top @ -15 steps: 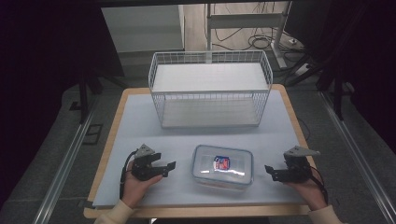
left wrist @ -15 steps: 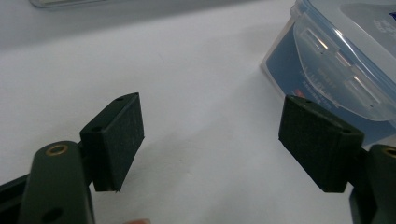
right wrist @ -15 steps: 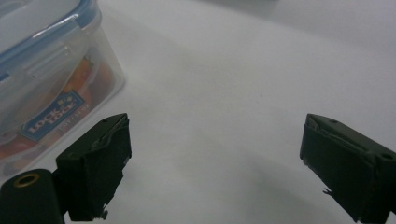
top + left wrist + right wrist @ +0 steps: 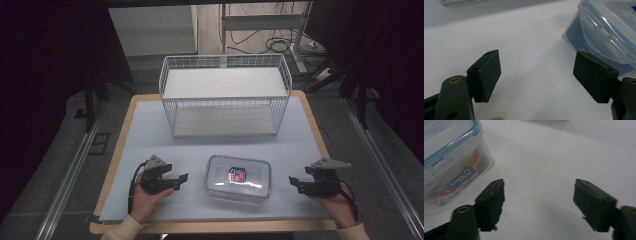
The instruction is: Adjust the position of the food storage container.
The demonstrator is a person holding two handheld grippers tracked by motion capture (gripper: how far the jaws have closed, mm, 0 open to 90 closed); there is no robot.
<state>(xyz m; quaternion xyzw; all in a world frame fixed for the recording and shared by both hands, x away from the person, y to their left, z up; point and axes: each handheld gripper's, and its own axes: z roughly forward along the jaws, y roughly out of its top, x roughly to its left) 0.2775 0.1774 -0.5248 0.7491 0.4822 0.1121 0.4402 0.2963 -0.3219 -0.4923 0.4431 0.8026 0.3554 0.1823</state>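
**Lidded box between two open tools**

On the worktop (image 4: 150, 125), near the front edge: a clear plastic box (image 4: 239, 178) with blue-trimmed lid and a red-and-blue label. Left tool (image 4: 181, 179) just left of it, right tool (image 4: 294, 183) a little farther off on the right, both hand-held, jaws apart, pointing inward at the box, touching nothing. Farther back, a white wire basket (image 4: 225, 95), well apart from the box.

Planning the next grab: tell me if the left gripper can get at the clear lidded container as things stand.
Probably yes. The left gripper sits open beside the container, jaws toward its side, with bare mat between them.
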